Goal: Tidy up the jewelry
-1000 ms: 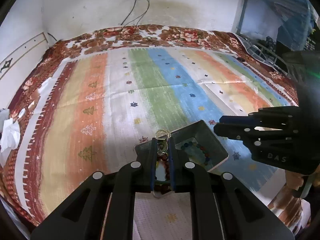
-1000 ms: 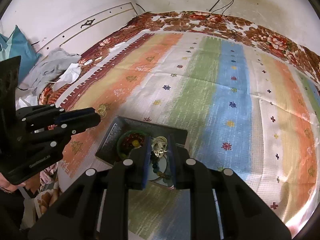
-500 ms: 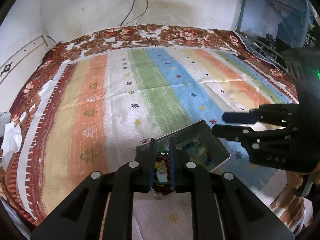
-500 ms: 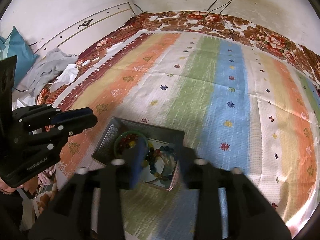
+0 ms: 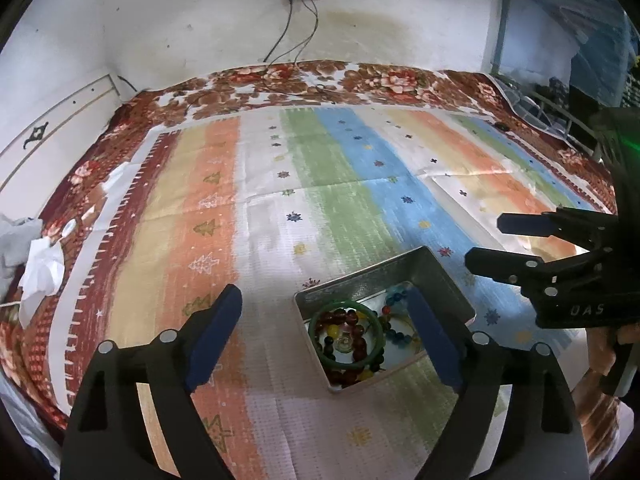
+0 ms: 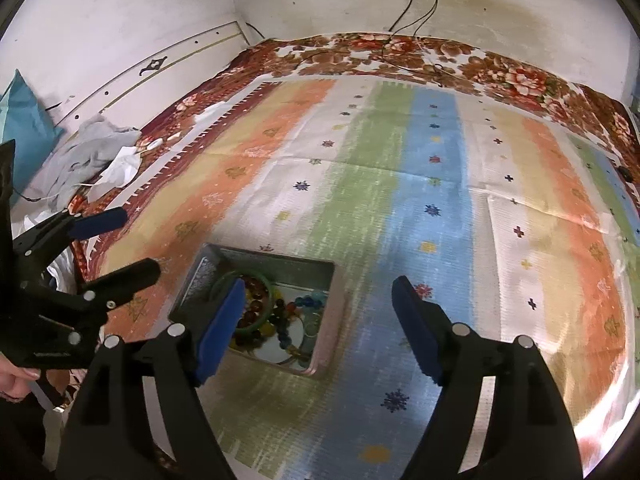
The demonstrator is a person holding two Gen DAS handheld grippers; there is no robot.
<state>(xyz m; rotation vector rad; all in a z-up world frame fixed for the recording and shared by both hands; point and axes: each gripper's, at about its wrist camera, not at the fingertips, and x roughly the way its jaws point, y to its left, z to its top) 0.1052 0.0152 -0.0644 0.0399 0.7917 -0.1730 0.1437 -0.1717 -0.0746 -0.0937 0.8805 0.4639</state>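
Observation:
A grey metal tray (image 5: 444, 280) sits on the striped bedspread; it also shows in the right wrist view (image 6: 276, 266). In it lie a green bangle (image 5: 347, 304), dark red and yellow beads (image 5: 352, 336), a small gold ring (image 5: 344, 343) and a blue-green bead string (image 5: 394, 300). The bangle (image 6: 264, 280) and beads (image 6: 288, 312) show in the right wrist view too. My left gripper (image 5: 324, 312) is open and empty just above the tray. My right gripper (image 6: 320, 300) is open and empty over the tray's right side.
The striped bedspread (image 6: 400, 184) covers the bed. Crumpled white paper (image 5: 40, 272) and grey cloth (image 6: 84, 152) lie at the left edge. A teal pillow (image 6: 20, 120) leans on the wall. Cables (image 5: 296, 32) hang from a wall socket.
Both grippers opened wide. Each let go of a small gold piece, which dropped into the tray. Both grippers rose a little.

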